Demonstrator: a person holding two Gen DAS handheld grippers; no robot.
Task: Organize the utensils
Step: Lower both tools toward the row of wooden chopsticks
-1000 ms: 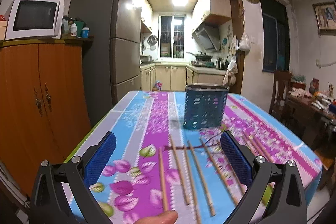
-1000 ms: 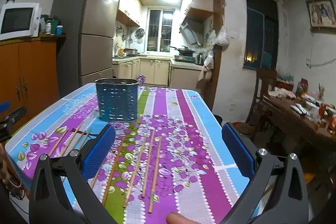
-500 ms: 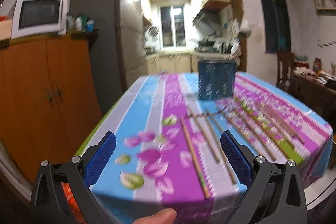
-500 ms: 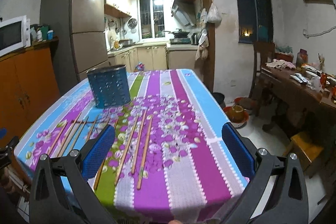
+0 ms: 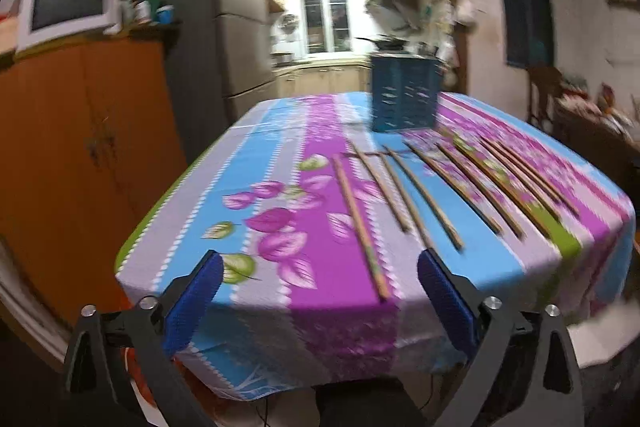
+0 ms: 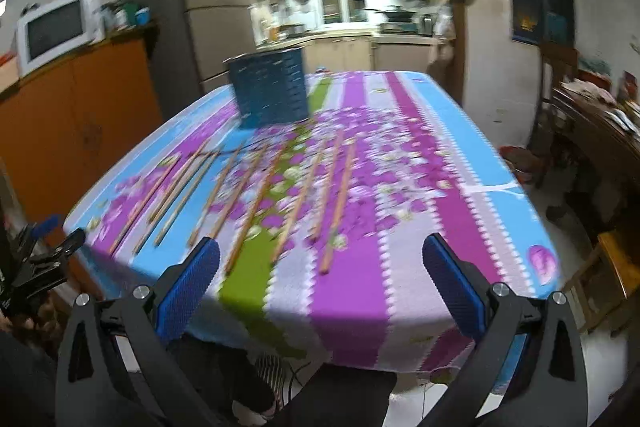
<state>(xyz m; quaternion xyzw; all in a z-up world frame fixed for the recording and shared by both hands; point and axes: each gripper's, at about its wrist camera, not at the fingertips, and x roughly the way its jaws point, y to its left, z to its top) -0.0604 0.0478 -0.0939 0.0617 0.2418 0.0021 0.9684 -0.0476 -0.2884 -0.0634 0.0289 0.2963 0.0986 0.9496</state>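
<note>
**Me:** Lining up for a first pick, I'd say. My left gripper (image 5: pixel 318 277) is spread wide, its jaws just beginning to close with nothing between them, and my right gripper (image 6: pixel 320 269) is spread too and empty. Both hang off the near edge of the table (image 5: pixel 280 347), short of the chopsticks (image 5: pixel 400 187).

**Helper:** Where are the chopsticks, then?

**Me:** Fanned out loose on the flowered tablecloth (image 6: pixel 400 187), side by side, near ends toward me. The blue slotted holder (image 5: pixel 404 93) stands upright behind them, near their far tips. Nothing looks to be in it yet, so I judge the sorting has barely begun.

**Helper:** What does the next move need?

**Me:** Probably the leftmost chopstick (image 5: pixel 360 223); it lies apart from its neighbours and ends nearest my left pads. I'd have to come forward over the edge and close across its thin shaft low against the cloth. It's a slim, round stick, so it may roll or slip.

**Helper:** Anything you can't make out?

**Me:** Both views are smeared, so I can't count the sticks surely, nor tell whether the middle ones touch. A dark thin line crosses their far tips; I can't say what it is. The holder's inside is hidden from here.
</note>
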